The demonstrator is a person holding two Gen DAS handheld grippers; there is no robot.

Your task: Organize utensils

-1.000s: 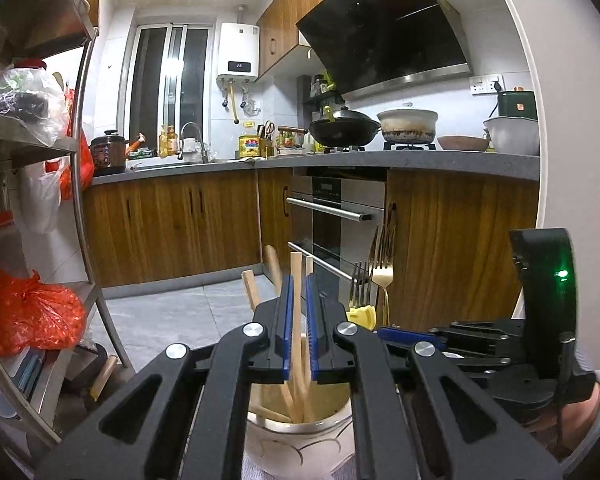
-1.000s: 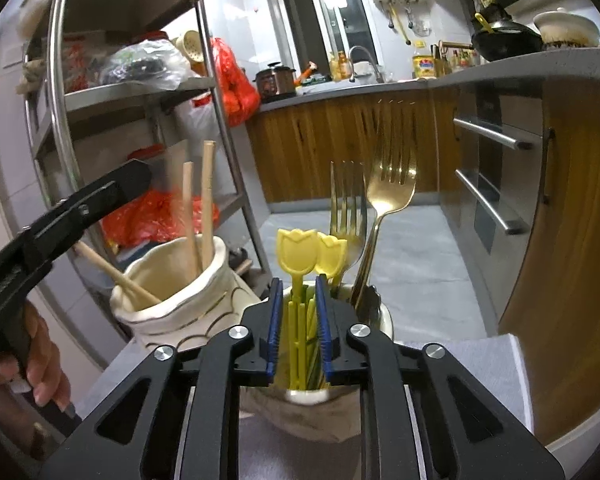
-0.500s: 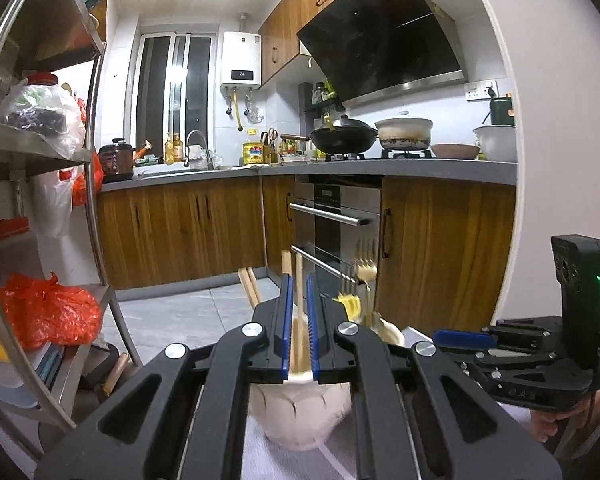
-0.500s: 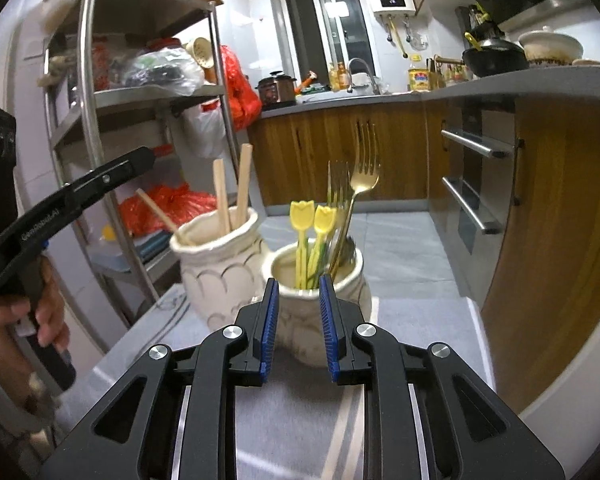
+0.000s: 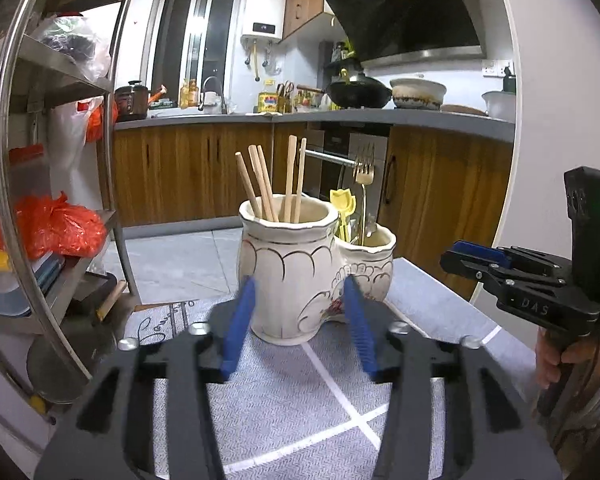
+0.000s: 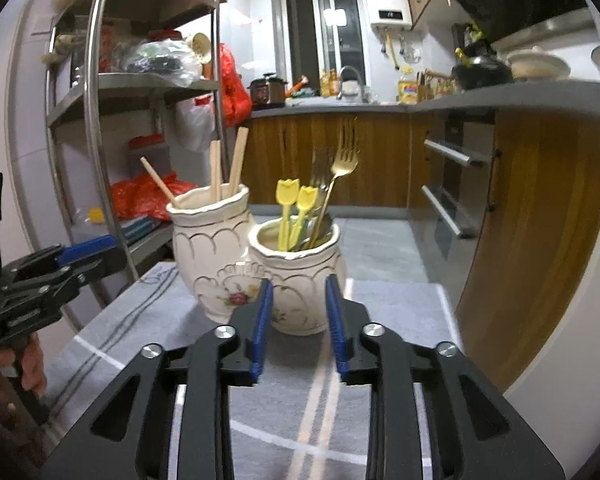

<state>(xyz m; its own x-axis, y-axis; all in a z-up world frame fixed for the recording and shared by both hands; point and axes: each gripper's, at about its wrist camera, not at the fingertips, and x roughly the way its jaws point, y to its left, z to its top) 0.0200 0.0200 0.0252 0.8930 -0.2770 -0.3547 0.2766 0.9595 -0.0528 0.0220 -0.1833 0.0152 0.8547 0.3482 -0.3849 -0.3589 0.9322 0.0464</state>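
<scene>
Two cream ceramic jars stood touching each other near the middle of a grey cloth-covered surface (image 5: 284,396). The taller jar (image 5: 290,276) held several wooden chopsticks (image 5: 274,188), leaning against its rim. The shorter jar (image 6: 296,276) held two yellow tulip-topped picks (image 6: 294,204) and gold forks (image 6: 340,176). The left tongs (image 5: 298,320) were spread wide and empty, hovering just in front of the taller jar. The right tongs (image 6: 298,316) were parted more narrowly, also empty, in front of the shorter jar. No loose utensils showed on the cloth, so the sorting looked finished or nearly so: chopsticks in one jar, forks and picks in the other.
</scene>
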